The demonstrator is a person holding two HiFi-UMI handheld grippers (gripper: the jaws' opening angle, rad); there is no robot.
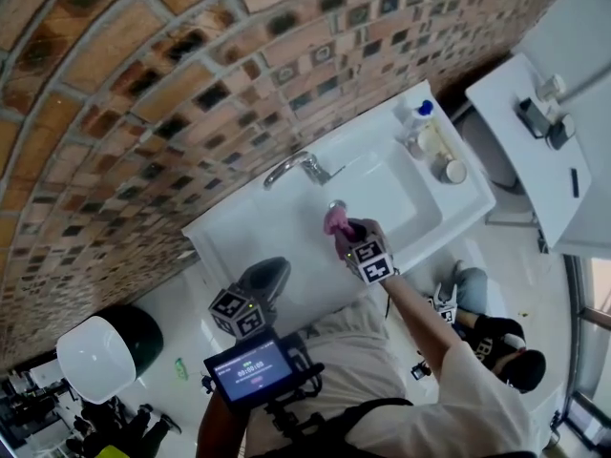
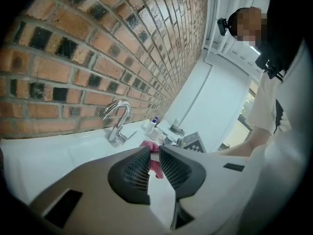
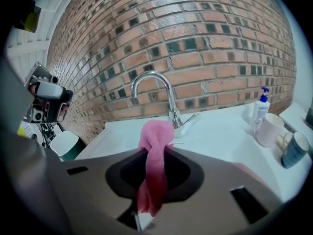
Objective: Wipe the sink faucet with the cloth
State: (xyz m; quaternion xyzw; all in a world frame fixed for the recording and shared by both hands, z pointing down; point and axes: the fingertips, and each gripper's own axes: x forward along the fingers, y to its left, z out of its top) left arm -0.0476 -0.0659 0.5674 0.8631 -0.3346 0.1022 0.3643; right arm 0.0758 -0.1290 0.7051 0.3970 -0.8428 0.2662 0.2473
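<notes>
Slippage looked the likeliest trouble: the bunched pink cloth [image 3: 156, 133] was pinched only along a narrow strip by the closed right claw [image 3: 155, 150], so a hard rub might tug it free. It sat at frame centre, just below and short of the curved chrome faucet [image 3: 168, 94]. The left claw [image 2: 154, 155], its jaws nearly together on nothing, hung at lower centre.

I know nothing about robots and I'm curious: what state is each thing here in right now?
Curved chrome faucet: no water running.
Pink cloth: bunched, clamped between jaws, apart from the faucet.
Right gripper: shut on the pink cloth.
Left gripper: shut, holding nothing.
White pump bottle with blue top: upright.
White mug: upright.
</notes>
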